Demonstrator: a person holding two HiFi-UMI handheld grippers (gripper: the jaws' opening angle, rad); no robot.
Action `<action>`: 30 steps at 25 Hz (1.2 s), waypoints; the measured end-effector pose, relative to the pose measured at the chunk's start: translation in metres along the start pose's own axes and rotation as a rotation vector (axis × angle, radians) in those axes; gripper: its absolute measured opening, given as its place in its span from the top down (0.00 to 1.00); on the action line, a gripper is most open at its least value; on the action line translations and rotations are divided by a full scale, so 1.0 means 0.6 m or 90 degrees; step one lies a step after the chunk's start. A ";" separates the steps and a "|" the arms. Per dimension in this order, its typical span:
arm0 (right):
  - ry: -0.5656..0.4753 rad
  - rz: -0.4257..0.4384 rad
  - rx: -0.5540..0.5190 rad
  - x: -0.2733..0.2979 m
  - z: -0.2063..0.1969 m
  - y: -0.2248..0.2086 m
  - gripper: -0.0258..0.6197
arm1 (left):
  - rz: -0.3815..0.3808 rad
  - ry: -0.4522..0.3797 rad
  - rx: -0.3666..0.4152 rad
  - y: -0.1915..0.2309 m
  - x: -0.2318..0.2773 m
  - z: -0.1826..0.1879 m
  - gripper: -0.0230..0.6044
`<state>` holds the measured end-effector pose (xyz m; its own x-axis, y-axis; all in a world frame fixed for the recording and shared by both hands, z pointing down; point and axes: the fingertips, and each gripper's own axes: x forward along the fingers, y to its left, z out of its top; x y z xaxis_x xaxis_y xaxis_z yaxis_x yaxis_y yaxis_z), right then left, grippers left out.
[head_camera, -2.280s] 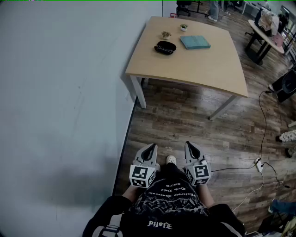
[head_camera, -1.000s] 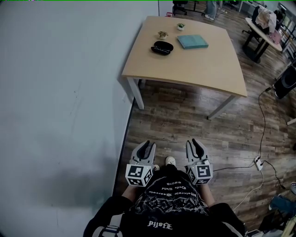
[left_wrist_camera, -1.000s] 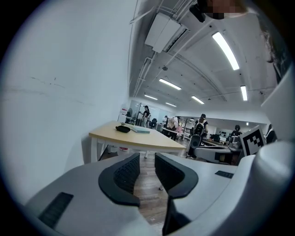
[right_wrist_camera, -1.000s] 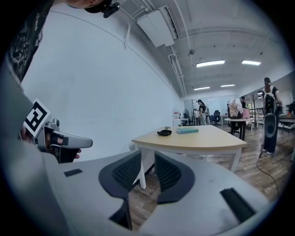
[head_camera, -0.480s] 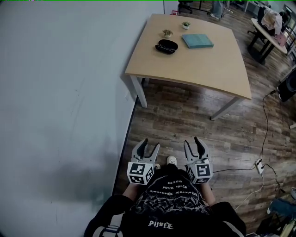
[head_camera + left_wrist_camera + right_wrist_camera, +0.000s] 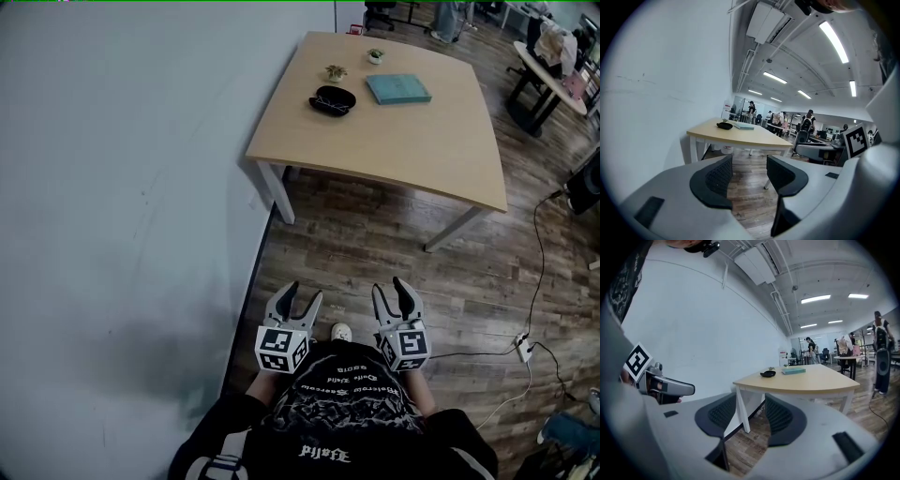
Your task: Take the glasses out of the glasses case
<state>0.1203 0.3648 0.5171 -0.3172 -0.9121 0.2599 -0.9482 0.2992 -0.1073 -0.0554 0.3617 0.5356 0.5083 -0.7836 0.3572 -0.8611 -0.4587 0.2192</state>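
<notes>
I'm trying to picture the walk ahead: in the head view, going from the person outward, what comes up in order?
Left tongs and right tongs side by side, jaws just opened, nothing between them → wooden floor → table → glasses case → small plant.

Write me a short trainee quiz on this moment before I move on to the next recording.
1. True or false: the left tool is closed on the glasses case.
2. Which of these lies on the table with the glasses case? A) a teal book B) a mug C) a laptop
3. How do the jaws of the right tool stand, and what is between them?

Key:
1. False. It is held close to the person, well away from the table, with its jaws just opened and empty.
2. A.
3. Apart, having just opened, with nothing between them.
</notes>
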 end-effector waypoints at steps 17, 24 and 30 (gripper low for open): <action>0.042 0.049 -0.010 0.055 -0.024 -0.044 0.64 | -0.025 -0.004 -0.069 -0.027 0.072 -0.008 0.59; 0.048 0.029 -0.007 0.105 -0.005 -0.075 0.64 | -0.058 0.004 -0.060 -0.017 0.145 0.023 0.59; 0.053 0.018 -0.002 0.171 0.010 -0.082 0.64 | -0.075 0.013 -0.059 0.027 0.211 0.054 0.59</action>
<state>0.1348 0.2551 0.5435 -0.3443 -0.8767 0.3359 -0.9388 0.3257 -0.1123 -0.0050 0.2418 0.5551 0.6067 -0.7177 0.3417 -0.7915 -0.5057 0.3431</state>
